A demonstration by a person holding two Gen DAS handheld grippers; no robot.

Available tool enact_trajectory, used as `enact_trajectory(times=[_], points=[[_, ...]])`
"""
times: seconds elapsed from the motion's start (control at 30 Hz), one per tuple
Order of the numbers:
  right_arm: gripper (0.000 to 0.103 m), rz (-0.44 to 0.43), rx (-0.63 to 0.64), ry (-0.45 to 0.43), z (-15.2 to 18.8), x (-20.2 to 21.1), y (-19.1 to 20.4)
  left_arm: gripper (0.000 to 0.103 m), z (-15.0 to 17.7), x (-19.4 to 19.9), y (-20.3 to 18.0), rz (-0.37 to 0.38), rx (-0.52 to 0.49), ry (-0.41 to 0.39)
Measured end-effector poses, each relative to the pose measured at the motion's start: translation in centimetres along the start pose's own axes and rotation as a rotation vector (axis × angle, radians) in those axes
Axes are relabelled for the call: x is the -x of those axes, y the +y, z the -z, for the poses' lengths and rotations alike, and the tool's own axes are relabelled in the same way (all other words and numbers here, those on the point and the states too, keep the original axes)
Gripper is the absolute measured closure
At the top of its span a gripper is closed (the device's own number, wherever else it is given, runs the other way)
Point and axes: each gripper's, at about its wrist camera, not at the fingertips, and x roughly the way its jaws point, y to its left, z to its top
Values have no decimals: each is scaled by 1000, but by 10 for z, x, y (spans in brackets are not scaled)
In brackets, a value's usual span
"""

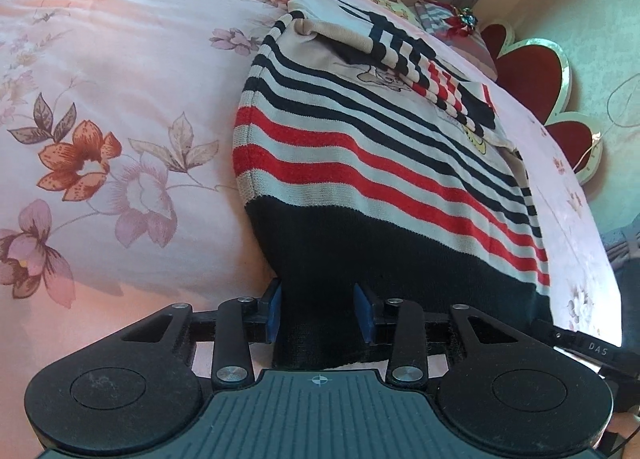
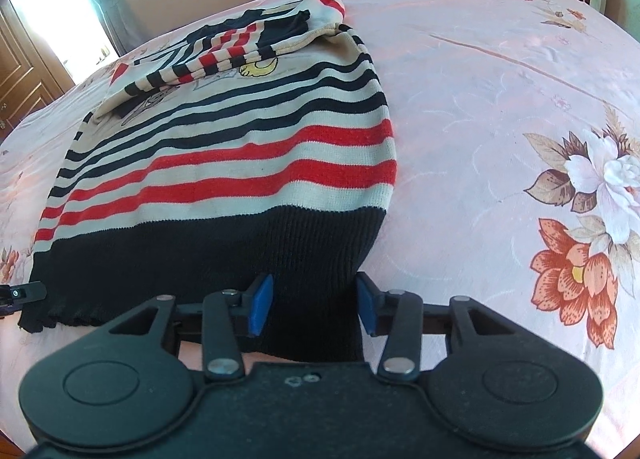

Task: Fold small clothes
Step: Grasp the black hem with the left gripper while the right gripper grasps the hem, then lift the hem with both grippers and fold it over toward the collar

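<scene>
- the left gripper [image 1: 318,313] has the black hem band of the striped sweater [image 1: 384,147] bunched between its blue pads, which press in on the cloth from both sides.
- the right gripper [image 2: 316,309] is clamped the same way on the hem's other corner; its pads pinch a fold of the black knit.
- the sweater lies flat on the floral bedsheet [image 1: 120,107], its long axis running straight away from both sets of jaws, hem nearest and neckline farthest.
- both hands are equally close to it, one at each bottom corner, so the coming move looks like carrying the hem forward over the body toward the collar.
- the striped sleeves [image 2: 224,51] are already folded across the chest, over the cartoon print.
- beyond the sweater, near the red heart-shaped headboard [image 1: 532,71], sits a small pile of folded cloth; no box or basket is visible.
</scene>
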Motion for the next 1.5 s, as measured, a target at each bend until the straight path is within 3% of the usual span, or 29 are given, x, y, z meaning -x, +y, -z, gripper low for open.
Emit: enact_trajectory(times=[0.07, 0.1, 0.23, 0.3, 0.57, 0.83, 1.0, 1.13, 1.33, 1.5], points=[[92, -59, -49, 16, -1, -1, -3, 66, 0, -3, -4, 39, 11, 16], [92, -57, -46, 16, -1, -3, -2, 78, 0, -6, -6, 50, 4, 30], [90, -64, -57, 22, -3, -9, -4, 82, -5, -15, -6, 43, 7, 29], [89, -77, -61, 33, -5, -9, -5, 91, -9, -14, -9, 53, -2, 31], [92, -213, -138, -91, -35, 16, -9, 92, -42, 10, -29, 120, -63, -91], [92, -289, -165, -255, -112, 14, -4, 92, -113, 10, -57, 166, -81, -237], [92, -286, -162, -339, -170, -19, 5, 92, -170, -21, -70, 151, -65, -308], [92, -295, -161, -355, -221, -56, 10, 92, -217, -57, -78, 129, -42, -333], [92, -276, -145, -317, -288, -119, 15, 92, -282, -127, -88, 64, -4, -305], [91, -239, -190, -198, -317, -180, 1, 91, -311, -185, -81, -44, 33, -243]])
